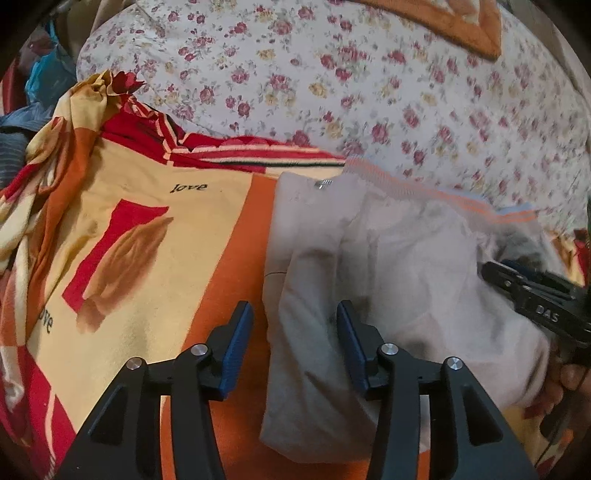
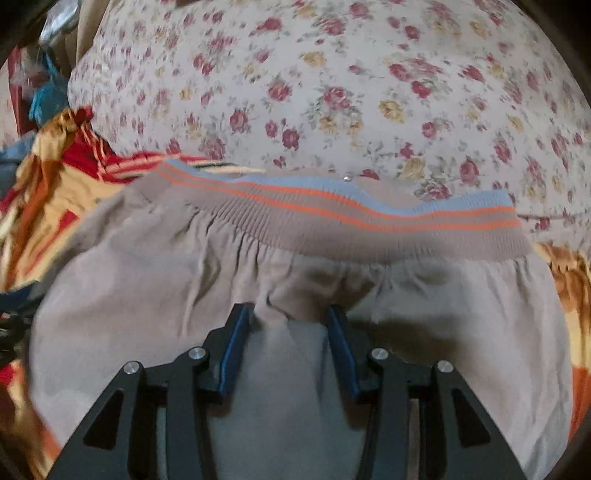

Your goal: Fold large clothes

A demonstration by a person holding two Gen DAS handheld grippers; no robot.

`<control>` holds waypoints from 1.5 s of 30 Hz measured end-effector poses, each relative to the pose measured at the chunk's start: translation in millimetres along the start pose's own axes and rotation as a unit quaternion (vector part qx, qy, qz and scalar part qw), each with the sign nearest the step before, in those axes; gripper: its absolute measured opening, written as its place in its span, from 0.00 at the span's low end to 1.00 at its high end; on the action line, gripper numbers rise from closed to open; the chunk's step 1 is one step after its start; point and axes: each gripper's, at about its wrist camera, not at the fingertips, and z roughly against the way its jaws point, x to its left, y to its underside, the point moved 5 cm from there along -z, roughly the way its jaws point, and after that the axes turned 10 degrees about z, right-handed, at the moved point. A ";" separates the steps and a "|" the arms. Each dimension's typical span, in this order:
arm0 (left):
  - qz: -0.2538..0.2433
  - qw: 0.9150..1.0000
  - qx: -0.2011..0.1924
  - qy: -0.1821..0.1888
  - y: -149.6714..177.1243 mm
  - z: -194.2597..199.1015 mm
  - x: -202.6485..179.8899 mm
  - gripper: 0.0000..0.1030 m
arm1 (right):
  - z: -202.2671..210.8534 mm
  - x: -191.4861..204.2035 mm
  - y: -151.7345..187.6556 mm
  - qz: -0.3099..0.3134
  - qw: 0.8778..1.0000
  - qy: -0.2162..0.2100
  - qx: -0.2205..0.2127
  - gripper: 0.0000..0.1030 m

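A beige garment [image 1: 388,295] with a ribbed band striped orange and light blue [image 2: 351,218] lies folded on a yellow, orange and red bedsheet [image 1: 147,258]. My left gripper [image 1: 295,332] is open, hovering over the garment's left edge; one finger is over the sheet, the other over the cloth. My right gripper [image 2: 290,332] is open just above the gathered cloth below the band; it also shows in the left wrist view [image 1: 535,295] at the garment's right side.
A white floral quilt [image 1: 351,81] is bunched behind the garment. An orange cushion corner [image 1: 461,26] lies on it. Blue and dark clothes [image 1: 40,85] are piled at the far left.
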 end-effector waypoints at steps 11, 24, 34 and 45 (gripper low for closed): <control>0.005 1.000 -0.002 0.024 3.3 -0.3 -10.2 0.50 | 23.4 1.3 -11.3 -0.031 0.998 -0.032 -0.033 0.47; 0.003 1.000 0.014 0.019 7.4 -9.4 -7.4 0.50 | -16.4 32.7 -13.2 0.002 0.999 -0.028 0.018 0.50; 0.012 1.000 0.021 0.019 8.9 -14.1 -5.3 0.54 | -0.8 16.0 -24.5 -0.004 1.000 0.011 -0.011 0.50; 0.021 0.999 0.029 0.014 10.4 -23.6 -0.3 0.66 | -2.8 11.4 -16.4 0.017 0.999 0.031 -0.001 0.50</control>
